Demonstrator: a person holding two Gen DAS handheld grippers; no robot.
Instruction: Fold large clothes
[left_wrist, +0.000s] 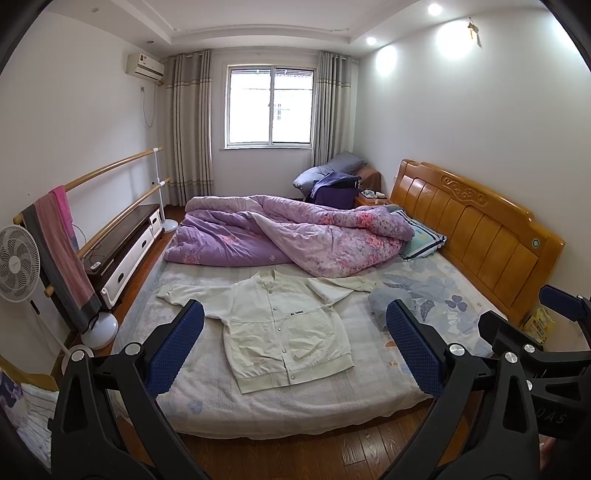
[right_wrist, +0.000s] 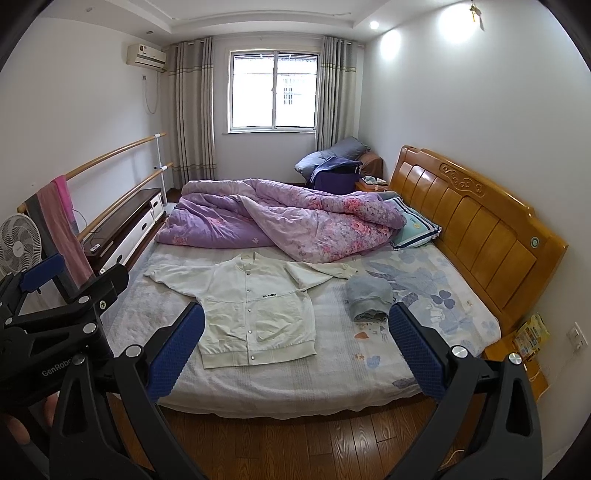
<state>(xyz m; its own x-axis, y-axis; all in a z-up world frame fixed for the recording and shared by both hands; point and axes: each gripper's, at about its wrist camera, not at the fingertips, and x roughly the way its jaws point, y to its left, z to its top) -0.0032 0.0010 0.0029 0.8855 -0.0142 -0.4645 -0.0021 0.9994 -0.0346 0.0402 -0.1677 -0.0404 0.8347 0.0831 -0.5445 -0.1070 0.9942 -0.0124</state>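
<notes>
One jacket (left_wrist: 280, 325) flat, collar toward quilt (left_wrist: 295, 236), hem nearest.

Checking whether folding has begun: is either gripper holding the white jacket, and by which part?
Nothing is held. The left gripper and right gripper are both open, short of the white jacket lying flat on the bed.

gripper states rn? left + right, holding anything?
Left gripper: open, holding nothing, above the white jacket.
Right gripper: open, holding nothing, short of the bed.
</notes>
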